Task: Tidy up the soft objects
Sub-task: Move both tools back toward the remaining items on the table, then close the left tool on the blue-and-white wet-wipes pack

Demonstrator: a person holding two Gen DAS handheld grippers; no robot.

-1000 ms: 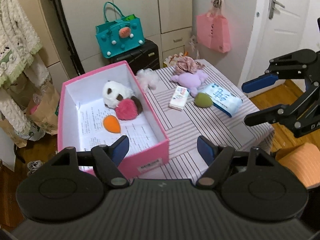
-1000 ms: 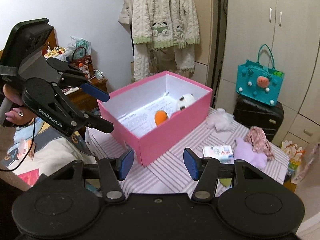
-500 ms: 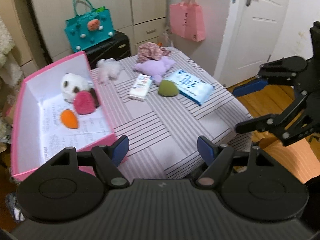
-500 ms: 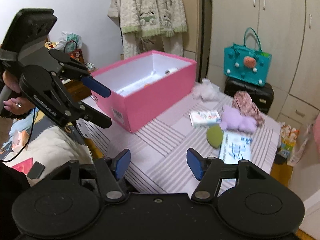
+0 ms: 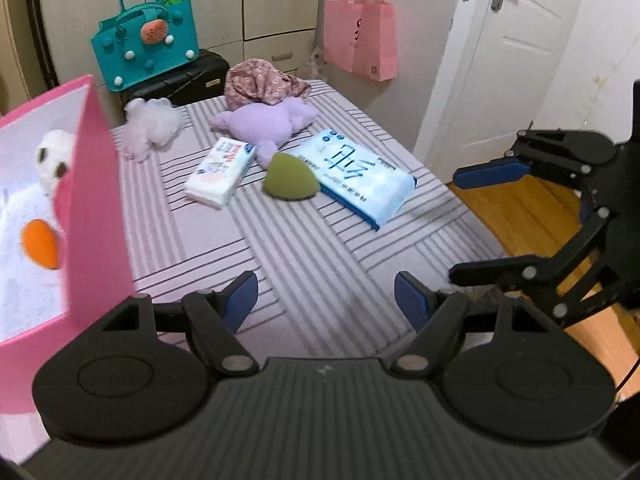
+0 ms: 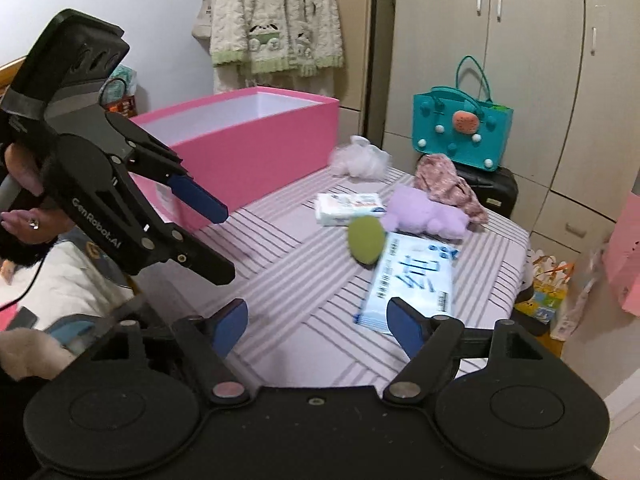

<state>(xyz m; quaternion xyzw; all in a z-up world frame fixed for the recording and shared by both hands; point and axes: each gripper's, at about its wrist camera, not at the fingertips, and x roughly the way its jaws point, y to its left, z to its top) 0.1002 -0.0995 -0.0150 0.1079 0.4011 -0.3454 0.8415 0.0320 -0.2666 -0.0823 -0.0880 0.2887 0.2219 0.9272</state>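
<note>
A pink box (image 5: 94,200) (image 6: 256,148) stands on the left of the striped table (image 5: 312,264); it holds a white plush (image 5: 52,156) and an orange sponge (image 5: 40,244). On the table lie a green sponge (image 5: 290,180) (image 6: 366,240), a purple plush (image 5: 260,122) (image 6: 424,214), a white pouf (image 5: 150,126) (image 6: 362,160) and a floral cloth (image 5: 264,82) (image 6: 444,180). My left gripper (image 5: 326,296) is open and empty over the table's near part. My right gripper (image 6: 316,324) is open and empty, near the wipes pack.
A small tissue pack (image 5: 222,170) and a large blue wipes pack (image 5: 354,174) (image 6: 412,280) lie by the green sponge. A teal bag (image 5: 146,50) sits on a black suitcase (image 5: 180,80) behind the table. A pink bag (image 5: 360,40) hangs by the white door (image 5: 520,40).
Both grippers have swung right, away from the pink box and toward the loose things on the table, and have come lower and closer. Both stay open and empty.
</note>
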